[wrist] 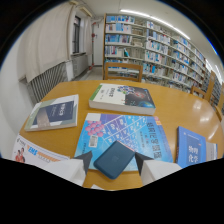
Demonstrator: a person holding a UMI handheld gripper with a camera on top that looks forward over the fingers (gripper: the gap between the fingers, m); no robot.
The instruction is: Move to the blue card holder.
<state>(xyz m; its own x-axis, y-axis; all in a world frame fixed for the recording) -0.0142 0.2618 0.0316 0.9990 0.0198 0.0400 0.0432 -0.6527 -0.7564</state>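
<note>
The gripper (pixel 114 161) was open, its 2 fingers standing either side of the blue card holder (pixel 114 159), which sat at 12 o'clock just ahead, resting on the large blue book (pixel 125 134) with a gap at each side. The risk, I judged: pushing on could nudge the holder and slide it across that glossy cover. Farther out at 12 lay a thick book (pixel 122 98), at 10 a grey-covered book (pixel 52 113), then bookshelves (pixel 155 47) beyond.
</note>
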